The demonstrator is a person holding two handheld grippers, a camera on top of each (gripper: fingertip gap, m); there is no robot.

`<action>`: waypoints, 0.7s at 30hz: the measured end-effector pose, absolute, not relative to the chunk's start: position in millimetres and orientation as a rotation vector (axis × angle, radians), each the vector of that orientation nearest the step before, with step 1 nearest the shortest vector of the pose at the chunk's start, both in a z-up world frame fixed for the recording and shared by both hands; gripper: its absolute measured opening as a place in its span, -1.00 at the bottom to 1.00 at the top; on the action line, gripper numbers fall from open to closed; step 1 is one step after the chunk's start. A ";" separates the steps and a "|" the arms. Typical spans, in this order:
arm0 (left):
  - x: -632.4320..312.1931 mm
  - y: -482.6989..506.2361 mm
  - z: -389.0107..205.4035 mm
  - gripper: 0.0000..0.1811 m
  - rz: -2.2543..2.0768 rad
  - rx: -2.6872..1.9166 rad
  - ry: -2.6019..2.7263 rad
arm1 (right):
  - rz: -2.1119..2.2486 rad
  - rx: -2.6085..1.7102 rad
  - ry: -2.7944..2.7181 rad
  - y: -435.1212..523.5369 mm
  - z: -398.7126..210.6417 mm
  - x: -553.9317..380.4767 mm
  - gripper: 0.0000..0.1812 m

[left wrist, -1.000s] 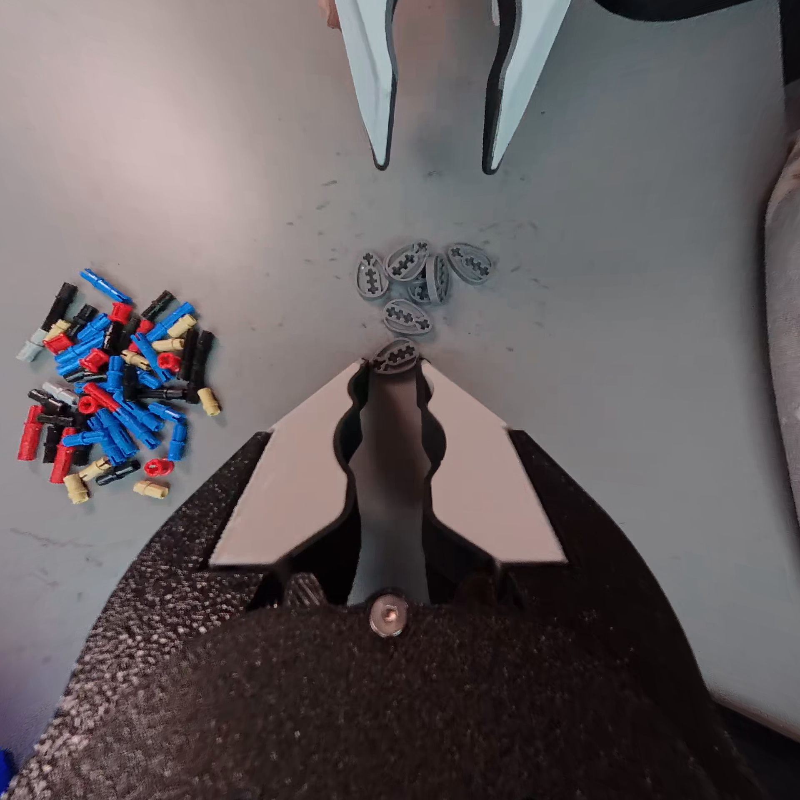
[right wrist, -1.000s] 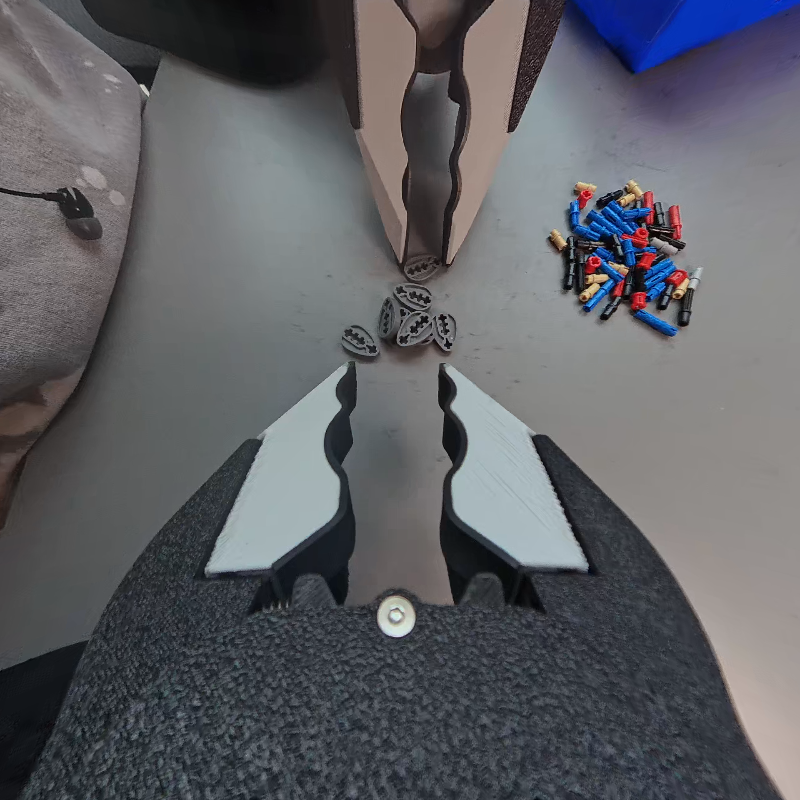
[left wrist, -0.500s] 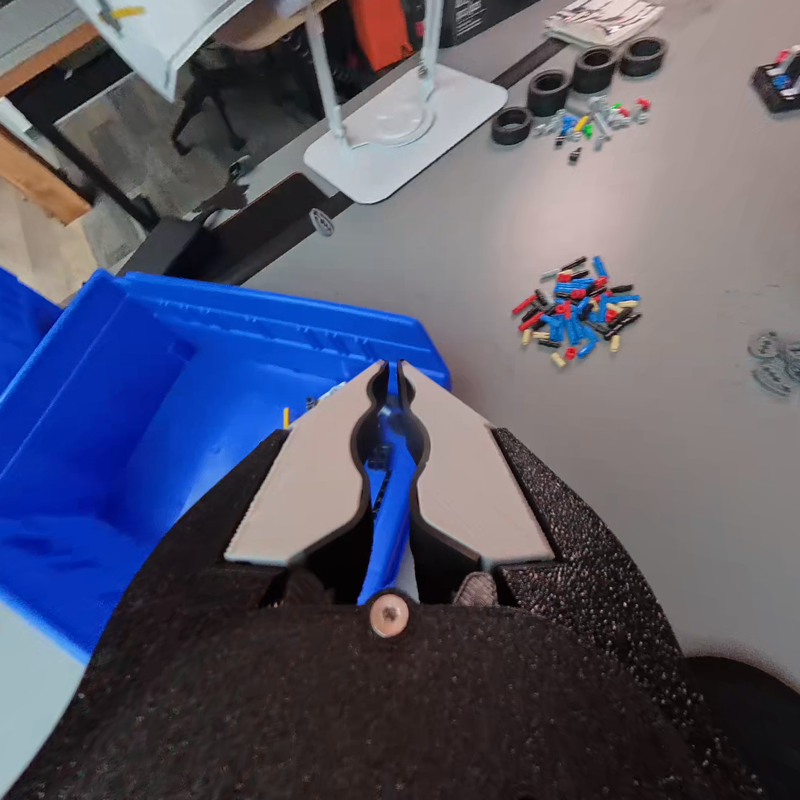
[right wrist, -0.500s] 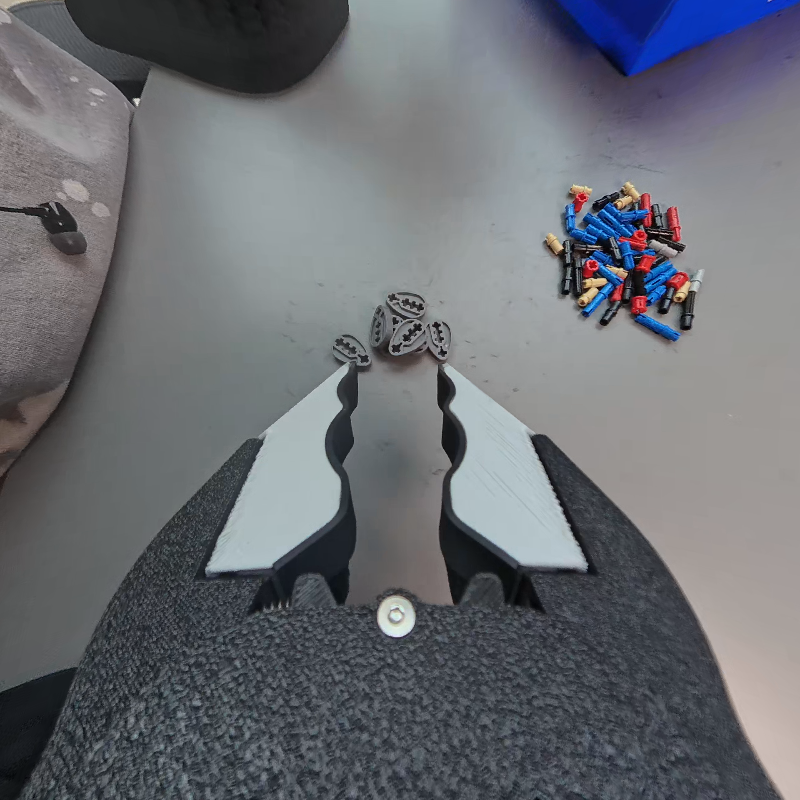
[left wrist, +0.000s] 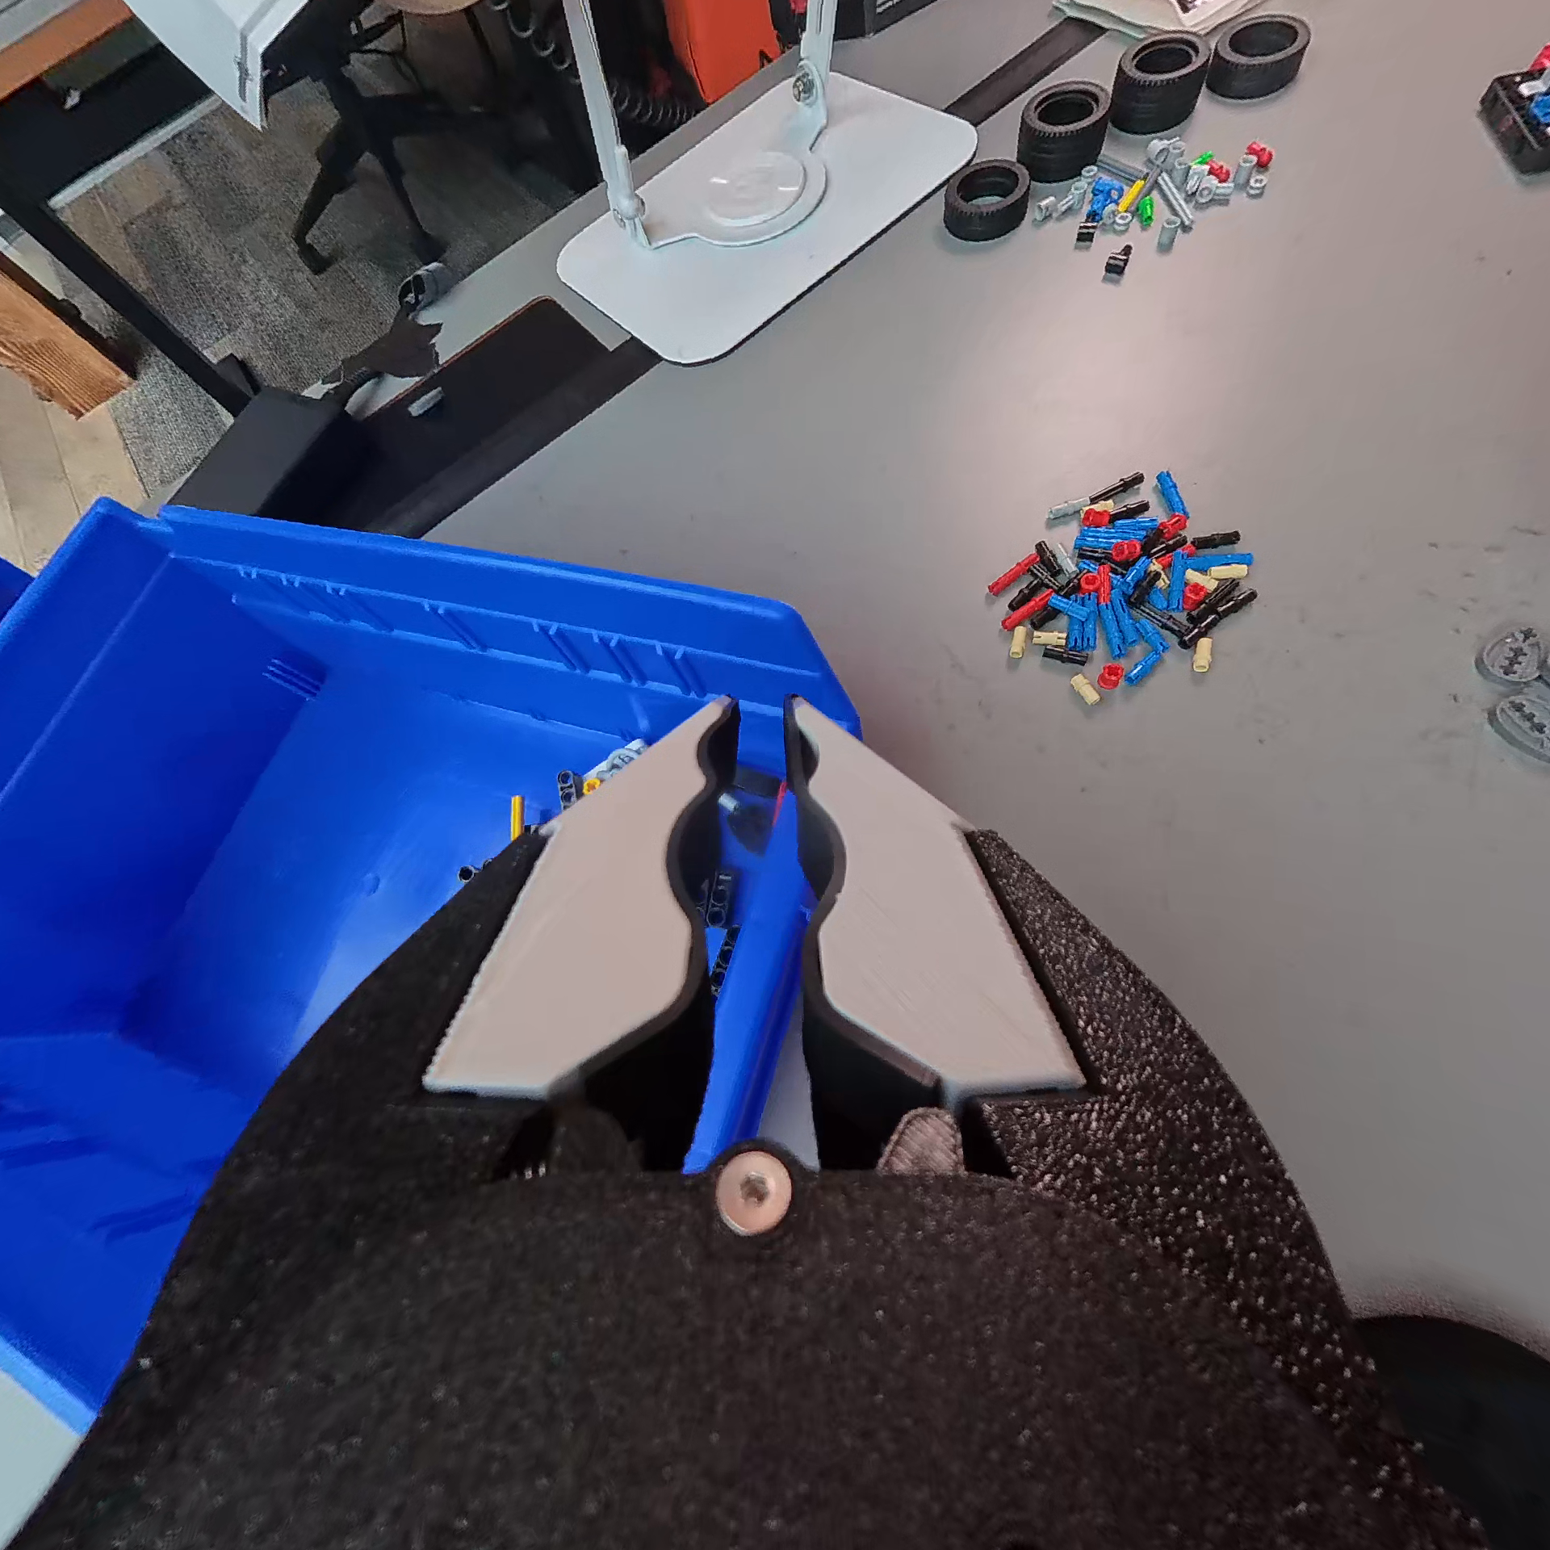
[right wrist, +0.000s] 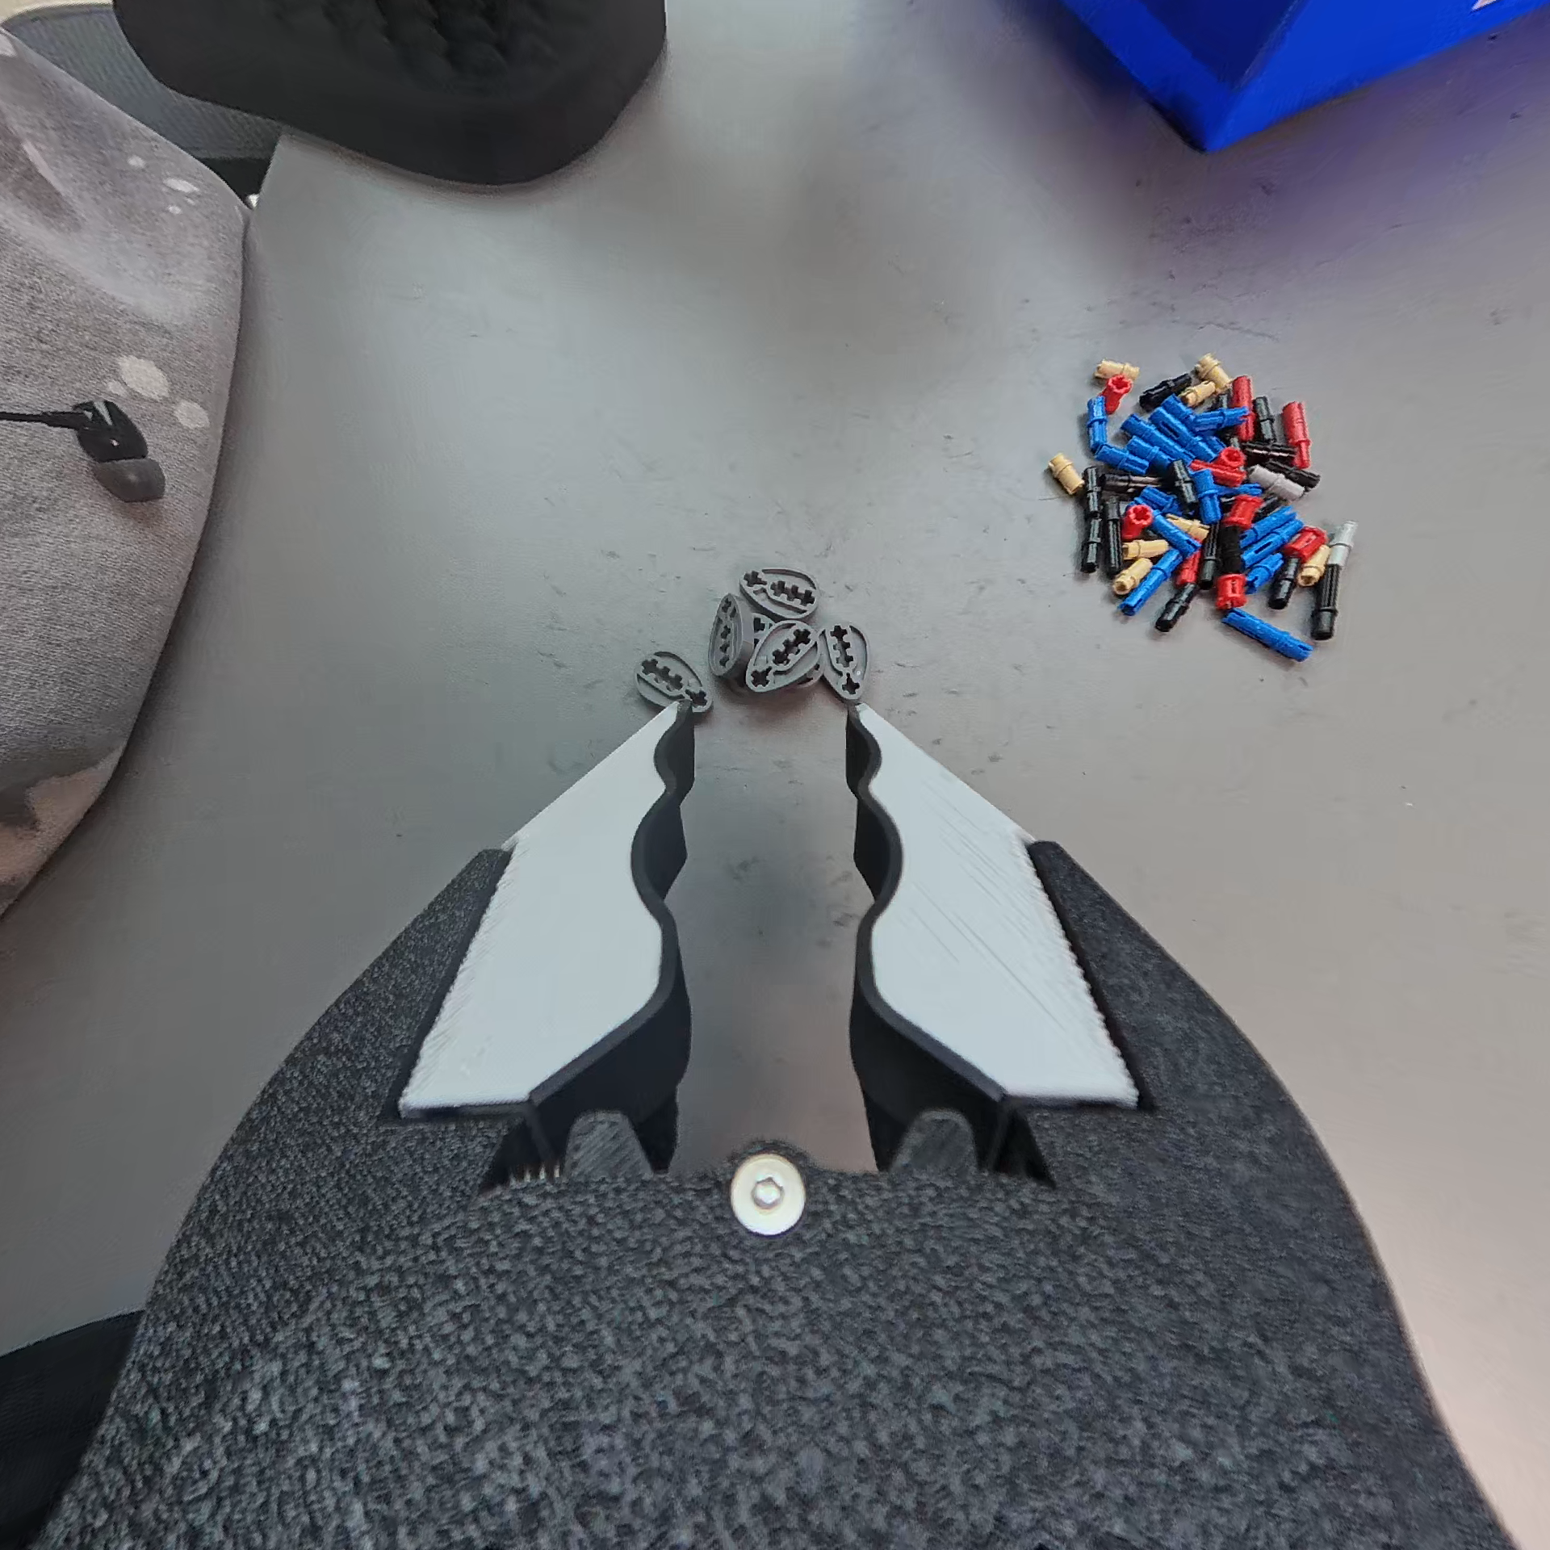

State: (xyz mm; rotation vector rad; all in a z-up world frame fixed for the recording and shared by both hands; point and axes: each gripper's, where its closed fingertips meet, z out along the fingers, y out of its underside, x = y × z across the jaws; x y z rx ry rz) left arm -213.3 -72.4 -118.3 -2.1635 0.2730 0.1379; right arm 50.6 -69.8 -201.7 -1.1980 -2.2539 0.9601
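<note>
My left gripper (left wrist: pixel 761 703) hovers over the right end of a blue plastic bin (left wrist: pixel 470 587), its jaws parted by a narrow gap with nothing between the tips. A blurred dark grey piece (left wrist: pixel 745 812) shows below the gap, inside the bin, among several small parts (left wrist: pixel 587 776). My right gripper (right wrist: pixel 767 709) is open and empty, low over the grey table, just short of a cluster of grey oval pieces (right wrist: pixel 780 637). Its left fingertip (right wrist: pixel 681 713) is at the edge of a lone oval piece (right wrist: pixel 669 678).
A pile of blue, red, black and tan pins (right wrist: pixel 1208 495) lies right of the ovals and also shows in the left wrist view (left wrist: pixel 1124 587). Black tyres (left wrist: pixel 1065 130), small loose parts (left wrist: pixel 1149 189) and a white stand base (left wrist: pixel 755 226) sit farther off. A grey cloth (right wrist: pixel 92 335) lies left. There is about 30 centimeters between the tips of the two grippers.
My left gripper lifted a grey oval piece from the table and swung over the blue bin, where its jaws have parted slightly. My right gripper moved forward to the oval cluster.
</note>
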 end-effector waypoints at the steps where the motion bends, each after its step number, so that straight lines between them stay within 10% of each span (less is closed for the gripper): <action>1: -212.6 -71.6 -117.9 -0.88 0.135 -2.161 0.275 | 0.960 -1.199 -2.252 -69.4 -201.7 50.4 -0.60; 12: -234.4 10.9 -44.5 -0.69 0.062 -2.084 0.455 | 0.981 -1.198 -2.210 -67.1 -197.6 44.3 -0.62; 21: -370.2 161.4 -96.3 -0.70 -0.111 -2.420 -0.020 | 0.981 -1.222 -2.201 -63.1 -205.4 43.8 -0.63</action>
